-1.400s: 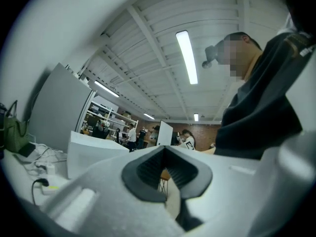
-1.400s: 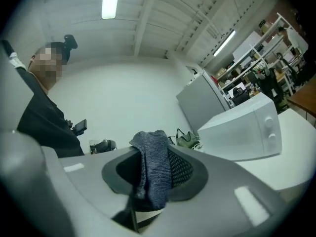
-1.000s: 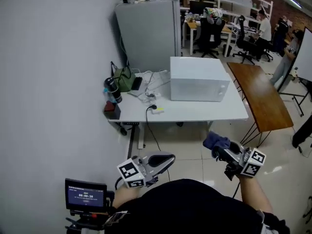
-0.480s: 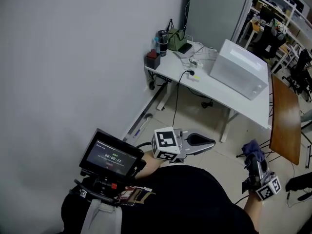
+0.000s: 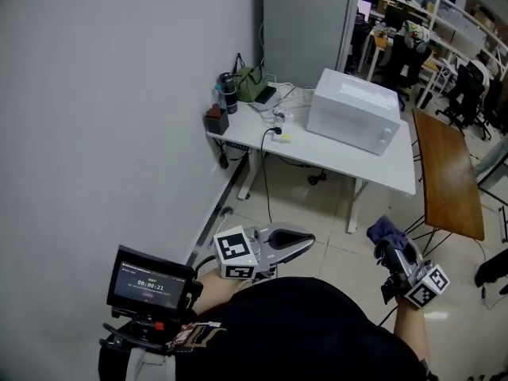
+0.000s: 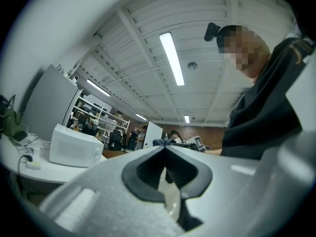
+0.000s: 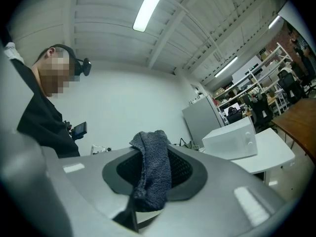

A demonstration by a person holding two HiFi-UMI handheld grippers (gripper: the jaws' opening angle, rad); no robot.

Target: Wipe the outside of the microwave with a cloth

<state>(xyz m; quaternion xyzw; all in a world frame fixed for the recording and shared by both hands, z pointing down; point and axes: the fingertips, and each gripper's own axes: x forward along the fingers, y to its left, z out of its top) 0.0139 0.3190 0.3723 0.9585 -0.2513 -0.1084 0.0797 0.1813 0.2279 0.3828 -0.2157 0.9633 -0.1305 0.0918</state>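
Your right hand-held gripper (image 5: 394,248) is clamped on the blue cloth (image 5: 384,230). Your left hand-held gripper (image 5: 304,237) has its jaws together with nothing between them. The microwave (image 5: 353,111) sits toward the right end of the white bench (image 5: 373,175), well apart from both. Open tiled floor (image 5: 317,213) lies between you and the bench, and a brown table (image 5: 444,173) stands just beside the bench's right edge.

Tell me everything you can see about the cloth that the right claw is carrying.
The cloth is dark blue-grey, with a knitted, slightly fuzzy look, bunched into a soft fold. The right claw is shut on it, pinching it near the middle, so one end pokes up above the tips and the rest hangs down inside. It is held in the air, well away from the microwave on the white table, and touches nothing but the claw.
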